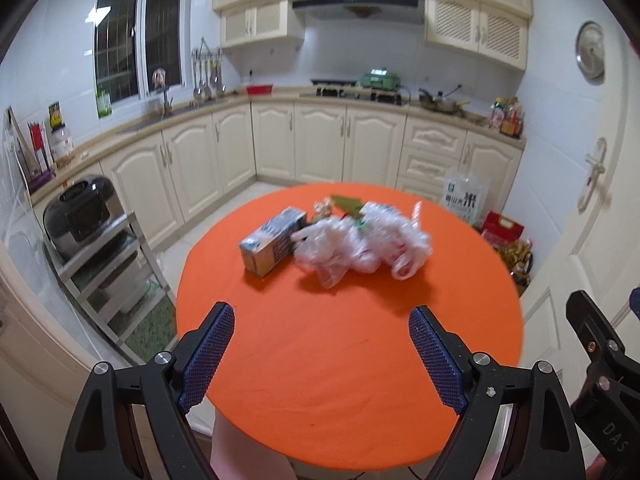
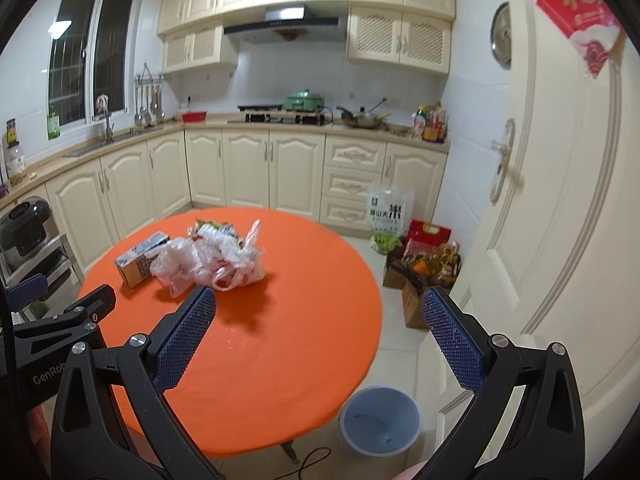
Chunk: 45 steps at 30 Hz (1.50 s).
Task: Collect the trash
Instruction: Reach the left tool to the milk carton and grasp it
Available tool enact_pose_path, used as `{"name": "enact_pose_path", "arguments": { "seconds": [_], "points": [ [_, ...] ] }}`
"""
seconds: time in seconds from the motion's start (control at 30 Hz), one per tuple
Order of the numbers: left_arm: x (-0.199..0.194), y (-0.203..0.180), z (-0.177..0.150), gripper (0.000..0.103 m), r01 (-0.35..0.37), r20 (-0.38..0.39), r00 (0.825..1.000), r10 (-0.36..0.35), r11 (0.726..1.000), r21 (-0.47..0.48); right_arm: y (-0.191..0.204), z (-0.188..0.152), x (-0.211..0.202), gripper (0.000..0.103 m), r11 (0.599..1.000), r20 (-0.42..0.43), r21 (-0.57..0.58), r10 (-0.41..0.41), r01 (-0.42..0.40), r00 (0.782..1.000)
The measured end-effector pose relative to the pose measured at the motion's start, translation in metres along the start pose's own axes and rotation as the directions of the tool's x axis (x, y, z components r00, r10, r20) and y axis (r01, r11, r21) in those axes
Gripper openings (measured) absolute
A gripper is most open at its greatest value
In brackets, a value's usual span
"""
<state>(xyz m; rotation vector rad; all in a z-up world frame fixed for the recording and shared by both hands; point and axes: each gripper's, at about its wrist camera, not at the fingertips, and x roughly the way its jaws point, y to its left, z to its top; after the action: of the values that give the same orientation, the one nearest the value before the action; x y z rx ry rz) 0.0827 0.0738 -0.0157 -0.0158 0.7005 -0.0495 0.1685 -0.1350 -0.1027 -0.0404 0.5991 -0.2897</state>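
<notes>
Trash waits beyond both sets of tongs: the left tongs (image 1: 322, 354) and right tongs (image 2: 318, 334) hang over the near edge of the round orange table (image 1: 340, 380), each spread wide and holding nothing. Past them, toward the table's far edge, a crumpled clear plastic bag (image 1: 360, 244) lies touching a small carton (image 1: 274, 242) that sits on its left side, with a few wrappers (image 1: 336, 204) just behind the pair. On the floor by the table's near right edge stands a blue bin (image 2: 380, 420), well apart from the heap.
</notes>
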Motion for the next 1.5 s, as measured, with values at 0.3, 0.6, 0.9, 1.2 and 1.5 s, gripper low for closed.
{"name": "enact_pose_path", "arguments": {
  "seconds": [0.3, 0.6, 0.9, 1.2, 1.5],
  "points": [
    [0.040, 0.054, 0.010, 0.085, -0.032, -0.105, 0.994, 0.028, 0.999, -0.035, 0.042, -0.009, 0.047, 0.103, 1.000, -0.117, -0.016, 0.025, -0.027, 0.993],
    [0.075, 0.106, 0.015, 0.085, -0.091, -0.153, 0.985, 0.076, 0.991, -0.095, 0.092, -0.013, 0.091, 0.103, 0.993, -0.204, -0.052, 0.090, -0.102, 0.975],
    [0.121, 0.148, 0.032, 0.086, -0.059, -0.205, 0.979, 0.020, 0.981, -0.185, 0.130, 0.000, 0.141, 0.103, 0.981, -0.264, -0.065, 0.159, -0.181, 0.952],
    [0.193, 0.148, 0.080, 0.087, 0.000, -0.259, 0.964, -0.057, 0.977, -0.215, 0.107, 0.023, 0.175, 0.103, 0.989, -0.247, -0.031, 0.135, -0.147, 0.960],
    [0.260, 0.131, 0.108, 0.078, 0.072, -0.313, 0.943, -0.114, 0.987, -0.144, 0.080, 0.034, 0.218, 0.103, 0.993, -0.287, -0.015, 0.108, -0.117, 0.952]
  ]
}}
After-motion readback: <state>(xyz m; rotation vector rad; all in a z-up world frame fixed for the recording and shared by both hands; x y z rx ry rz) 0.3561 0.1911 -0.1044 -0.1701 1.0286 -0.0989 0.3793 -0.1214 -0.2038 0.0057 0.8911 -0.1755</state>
